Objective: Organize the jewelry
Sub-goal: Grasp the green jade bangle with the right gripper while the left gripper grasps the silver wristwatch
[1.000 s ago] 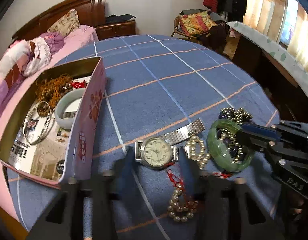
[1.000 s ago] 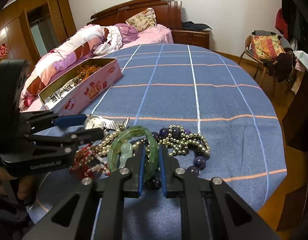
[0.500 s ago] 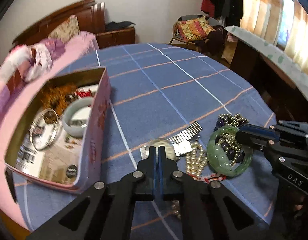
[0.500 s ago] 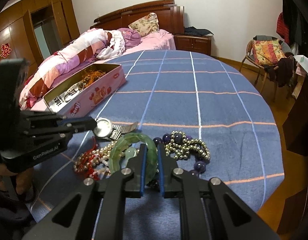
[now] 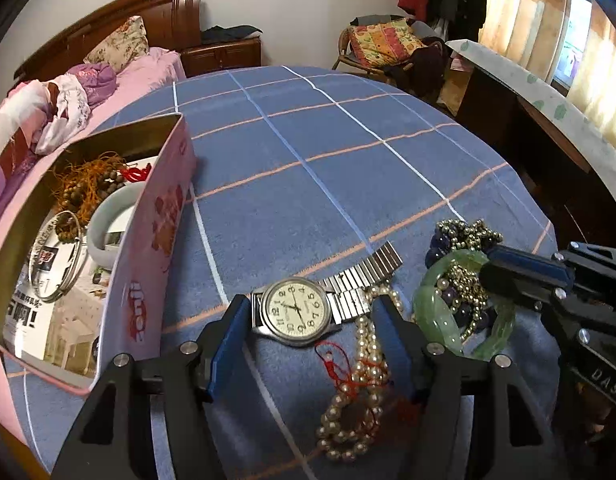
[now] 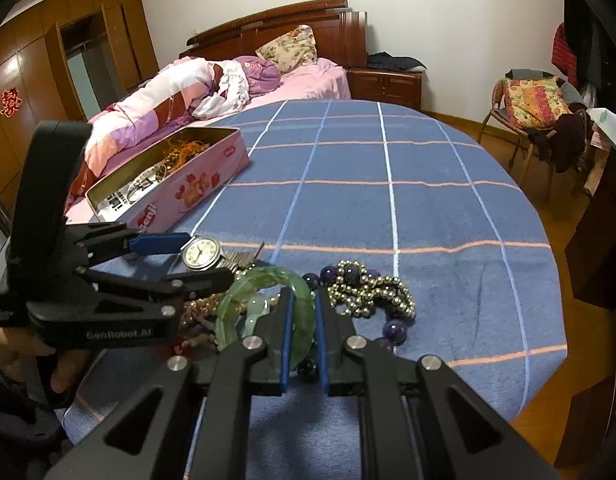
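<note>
Only the left wrist view looks into the pink tin (image 5: 156, 240). The left gripper (image 5: 308, 316) is open, its fingers flanking the watch (image 5: 296, 312); the right gripper (image 6: 304, 316) grips the green bangle (image 6: 264, 280).

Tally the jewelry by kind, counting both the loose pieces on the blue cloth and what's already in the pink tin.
Watches: 1, the wristwatch
Bangles: 3, the green jade bangle, the pale bangle, the thin metal bangle
Beaded strands: 4, the pearl strand, the gold bead strand, the purple bead strand, the brown bead strand
Total: 8
Tangled beads may hide more.
</note>
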